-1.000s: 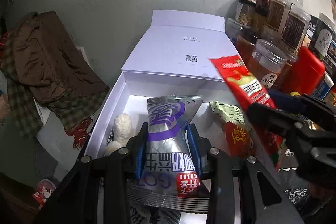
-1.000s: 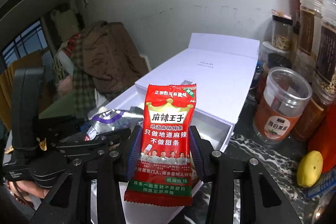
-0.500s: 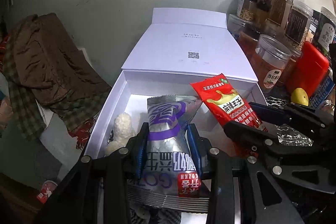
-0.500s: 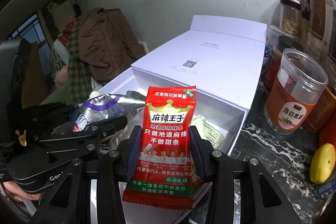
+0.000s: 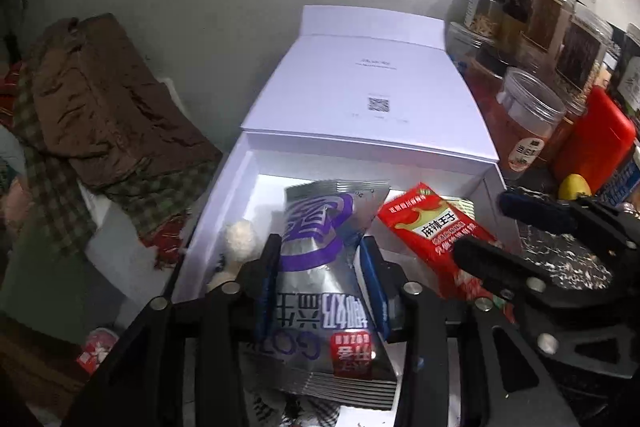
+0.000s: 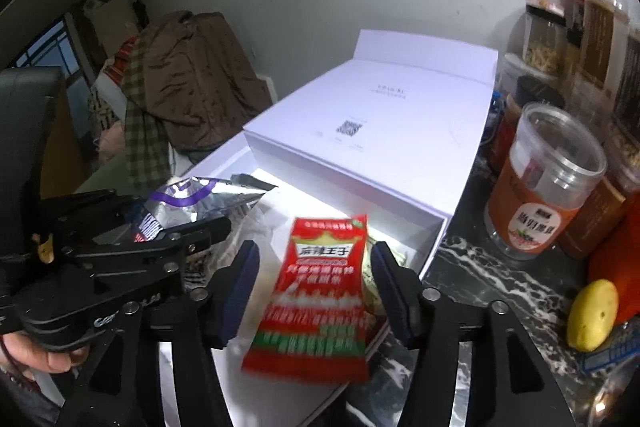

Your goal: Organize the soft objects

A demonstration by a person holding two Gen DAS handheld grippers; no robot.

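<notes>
My left gripper (image 5: 322,277) is shut on a silver and purple snack bag (image 5: 324,267) and holds it over the open white box (image 5: 224,195). My right gripper (image 6: 316,283) is open, its pads apart from the red snack packet (image 6: 320,291), which lies blurred between them over the box's right side. The red packet (image 5: 432,231) also shows in the left wrist view, just right of the silver bag, with the right gripper (image 5: 496,223) beside it. A white fluffy toy (image 5: 240,239) lies in the box at left. A green and red packet (image 6: 384,263) lies under the red one.
The box lid (image 5: 372,103) lies open toward the wall. Jars (image 6: 544,183) and a red container (image 5: 592,143) crowd the marble counter at right, with a yellow lemon (image 6: 592,315). A brown jacket and plaid cloth (image 5: 100,115) are heaped at left.
My right gripper has moved down into the box and opened, letting go of the red packet. The left gripper still holds the silver bag in the same place.
</notes>
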